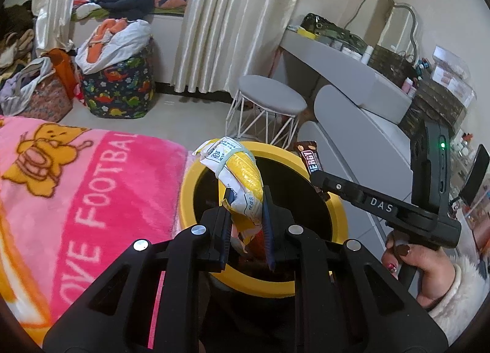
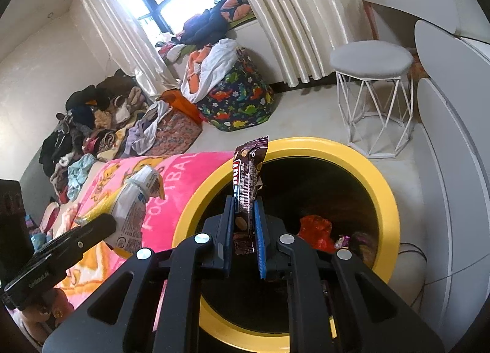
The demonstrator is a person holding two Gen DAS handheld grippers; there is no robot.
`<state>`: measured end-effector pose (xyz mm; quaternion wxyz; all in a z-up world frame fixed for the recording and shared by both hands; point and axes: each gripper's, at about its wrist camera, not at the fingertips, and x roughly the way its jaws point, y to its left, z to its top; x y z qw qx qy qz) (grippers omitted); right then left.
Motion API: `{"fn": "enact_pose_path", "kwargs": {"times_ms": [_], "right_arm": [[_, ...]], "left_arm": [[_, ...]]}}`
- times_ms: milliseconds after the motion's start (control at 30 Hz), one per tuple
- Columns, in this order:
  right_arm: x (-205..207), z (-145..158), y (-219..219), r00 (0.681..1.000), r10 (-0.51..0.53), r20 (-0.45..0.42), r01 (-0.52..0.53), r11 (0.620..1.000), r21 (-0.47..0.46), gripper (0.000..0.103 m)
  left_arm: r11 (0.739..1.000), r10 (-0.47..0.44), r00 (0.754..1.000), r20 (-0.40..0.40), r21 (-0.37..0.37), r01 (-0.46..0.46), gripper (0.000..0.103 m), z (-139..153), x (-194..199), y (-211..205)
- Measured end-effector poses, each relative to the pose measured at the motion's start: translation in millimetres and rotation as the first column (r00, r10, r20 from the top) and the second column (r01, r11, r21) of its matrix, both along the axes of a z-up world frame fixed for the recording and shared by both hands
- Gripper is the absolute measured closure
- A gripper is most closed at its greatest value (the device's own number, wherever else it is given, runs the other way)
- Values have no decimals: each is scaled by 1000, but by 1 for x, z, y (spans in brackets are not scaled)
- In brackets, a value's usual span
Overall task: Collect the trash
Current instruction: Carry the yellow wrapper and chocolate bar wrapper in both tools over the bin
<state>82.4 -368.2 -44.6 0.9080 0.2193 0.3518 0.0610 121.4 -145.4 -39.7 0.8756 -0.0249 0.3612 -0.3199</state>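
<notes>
1. Pink fleece blanket fills the left of the left wrist view, printed with cartoon figures and "FOOTBAL" lettering; its left and lower parts run off frame.
2. Centre of that view: left gripper pinches a yellow-and-white snack bag, bag sticking up above the tips. It hangs over the mouth of the yellow-rimmed bin, so likely staged for a drop.
3. Right of that view: right gripper comes in from the side, a hand on its handle. It holds the brown bar wrapper near the bin's far rim. Hand is cut off by the frame edge.
4. Right wrist view, centre: jaws clamp the wrapper low down, the long end standing upright over the bin opening. Same reasoning: hold by one end, let it fall clear.
5. Lower right of that view: inside the bin, a red crumpled wrapper and smaller scraps beside it; can't tell what they are. Bin floor is dark, and the gripper bodies hide its near side in both views.
</notes>
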Motion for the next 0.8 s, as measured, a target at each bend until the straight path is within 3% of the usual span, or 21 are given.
{"fn": "enact_pose_path", "kwargs": {"times_ms": [800], "right_arm": [[-1, -14, -32, 997, -65, -31, 65, 997, 30, 88]], "left_arm": [[987, -134, 987, -88, 76, 140, 90, -35, 0, -53]]}}
